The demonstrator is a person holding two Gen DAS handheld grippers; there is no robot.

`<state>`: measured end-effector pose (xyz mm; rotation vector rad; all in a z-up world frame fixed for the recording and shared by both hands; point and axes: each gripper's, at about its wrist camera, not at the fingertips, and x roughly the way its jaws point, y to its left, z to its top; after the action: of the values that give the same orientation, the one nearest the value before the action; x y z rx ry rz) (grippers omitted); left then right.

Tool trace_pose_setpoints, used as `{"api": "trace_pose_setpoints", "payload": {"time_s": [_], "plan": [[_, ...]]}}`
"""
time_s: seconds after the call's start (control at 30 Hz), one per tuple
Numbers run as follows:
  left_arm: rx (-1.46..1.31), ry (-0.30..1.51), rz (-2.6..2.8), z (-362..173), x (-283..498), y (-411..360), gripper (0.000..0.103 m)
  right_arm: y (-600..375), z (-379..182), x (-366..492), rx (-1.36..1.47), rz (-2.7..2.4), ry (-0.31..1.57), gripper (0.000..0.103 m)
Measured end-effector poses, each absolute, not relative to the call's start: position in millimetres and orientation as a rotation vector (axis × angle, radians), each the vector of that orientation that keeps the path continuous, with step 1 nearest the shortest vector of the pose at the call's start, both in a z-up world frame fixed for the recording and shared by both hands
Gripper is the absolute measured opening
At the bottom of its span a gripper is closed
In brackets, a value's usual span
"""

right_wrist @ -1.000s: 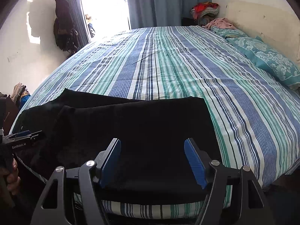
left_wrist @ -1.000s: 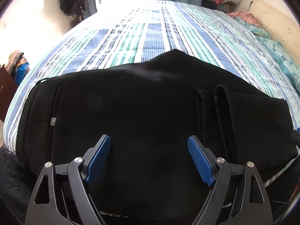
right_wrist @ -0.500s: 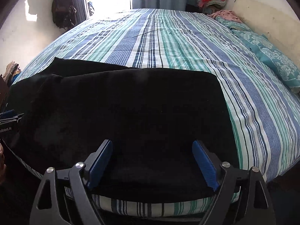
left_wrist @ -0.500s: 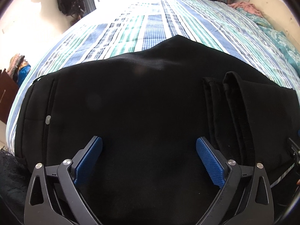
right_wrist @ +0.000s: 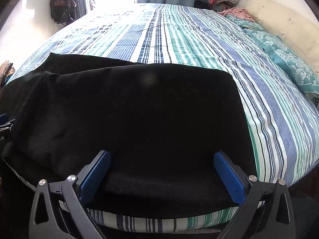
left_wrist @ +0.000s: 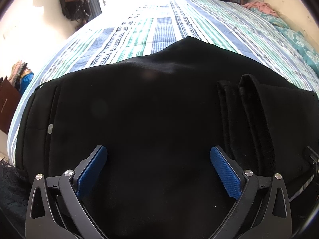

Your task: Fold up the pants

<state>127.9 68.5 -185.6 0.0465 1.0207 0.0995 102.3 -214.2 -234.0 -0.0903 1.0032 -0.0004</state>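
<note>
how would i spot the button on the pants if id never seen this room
Start at the big bed with the blue, green and white striped cover; black pants lie across its near edge. Follow the pants to their left end in the left wrist view, where a seam runs down the cloth. The button sits there: a small pale grey disc, the only light spot on the black fabric.

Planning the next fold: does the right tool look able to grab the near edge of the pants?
Probably yes. The right tool stands open, its jaws just widened, straddling the near edge of the black pants with nothing between it and the cloth.
</note>
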Motion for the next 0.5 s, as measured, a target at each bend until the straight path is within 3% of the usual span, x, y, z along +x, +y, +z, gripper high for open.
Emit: {"api": "trace_pose_setpoints", "payload": {"time_s": [0.5], "plan": [[0.052,1.009,0.101,-186.6,125.3,68.2,0.102,-212.0,-235.5,103.7,-0.108,-0.014,1.005,0.103]]}}
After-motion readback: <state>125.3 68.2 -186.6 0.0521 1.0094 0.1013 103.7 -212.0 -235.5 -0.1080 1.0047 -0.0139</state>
